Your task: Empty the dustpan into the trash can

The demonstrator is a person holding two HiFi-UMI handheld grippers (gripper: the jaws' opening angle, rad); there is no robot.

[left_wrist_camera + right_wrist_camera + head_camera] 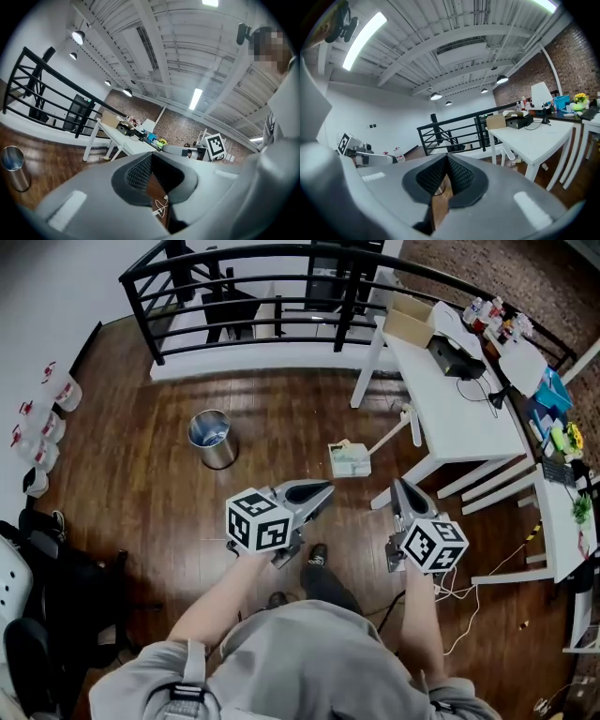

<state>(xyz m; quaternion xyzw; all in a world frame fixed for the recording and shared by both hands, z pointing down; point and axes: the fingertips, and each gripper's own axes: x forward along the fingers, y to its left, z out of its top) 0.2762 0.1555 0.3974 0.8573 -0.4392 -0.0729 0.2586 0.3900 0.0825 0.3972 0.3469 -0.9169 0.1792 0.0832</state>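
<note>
A round metal trash can (pixel 214 439) with a blue liner stands on the wood floor left of centre; the left gripper view also catches this trash can (pixel 13 166) at its far left. A pale dustpan (pixel 349 459) lies on the floor by the table leg, its long white handle (pixel 394 433) slanting up to the right. My left gripper (pixel 324 491) hovers just below the dustpan, jaws shut and empty. My right gripper (pixel 401 487) hangs to the dustpan's lower right, also shut with nothing in it. Neither gripper touches the dustpan.
A black railing (pixel 253 277) runs across the back. White tables (pixel 450 409) cluttered with a box and gear fill the right side, with white cables (pixel 459 592) on the floor beneath. Dark bags and a chair (pixel 37 587) sit at the left, bottles (pixel 42 427) along the wall.
</note>
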